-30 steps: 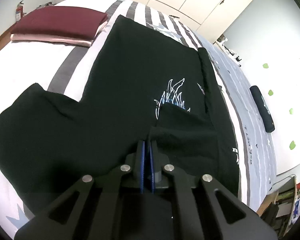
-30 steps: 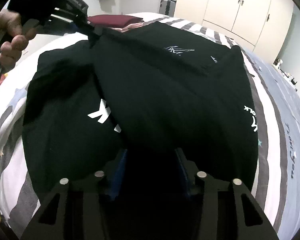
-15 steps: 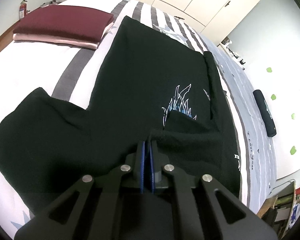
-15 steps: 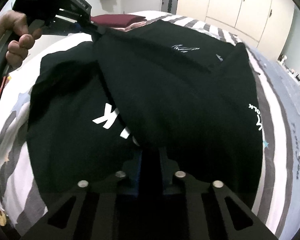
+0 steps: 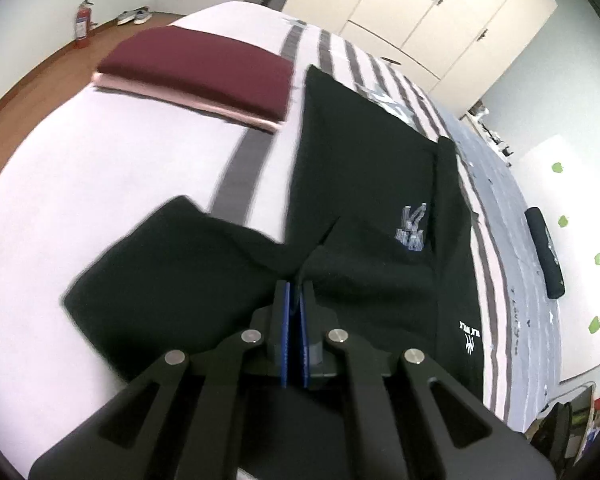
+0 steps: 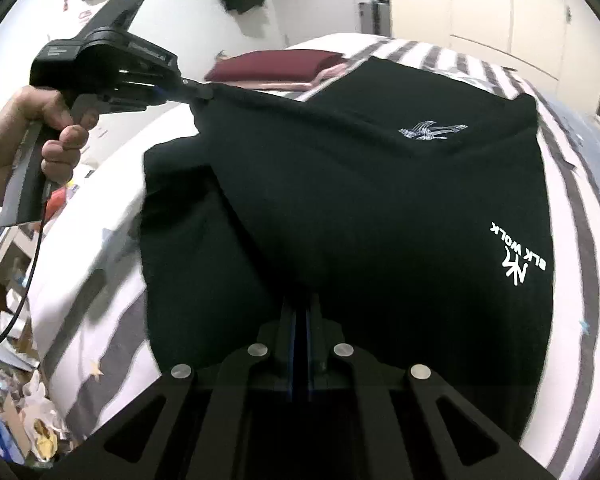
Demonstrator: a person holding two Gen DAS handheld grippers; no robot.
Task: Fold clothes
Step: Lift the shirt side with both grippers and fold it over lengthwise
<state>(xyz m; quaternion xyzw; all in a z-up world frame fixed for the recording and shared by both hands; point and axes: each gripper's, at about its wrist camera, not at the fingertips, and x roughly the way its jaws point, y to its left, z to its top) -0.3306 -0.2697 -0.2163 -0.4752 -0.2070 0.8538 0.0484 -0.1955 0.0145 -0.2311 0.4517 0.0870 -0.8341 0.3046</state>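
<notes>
1. One wide bed [image 5: 120, 168] is filling both views, its white cover striped in grey and carrying everything else.
2. Spread over the middle of that bed, the black T-shirt [image 6: 380, 220] is lying partly flat while one edge is being lifted clear of the cover; white "BLK WOLK" lettering is showing near its right side, and a pale graphic is sitting further up.
3. Cream wardrobe doors [image 5: 432, 12] are standing along the wall beyond the bed.
4. Next down in size, the folded clothes [image 5: 204, 68], maroon on top of pink, are resting in a neat stack near the far left of the bed, just beside the shirt's far corner.
5. Over on the left, the left gripper [image 6: 198, 90] is being held up by a hand [image 6: 40, 136], its jaws pressed together on the shirt's raised edge, and the cloth is running taut from its tip.
6. Down at the bottom, the right gripper [image 6: 300, 312] is pinching the shirt's near edge, blue pads almost meeting with fabric draping over them.
7. Smallest of all, a red fire extinguisher [image 5: 82, 24] is standing on the wooden floor by the far wall.
</notes>
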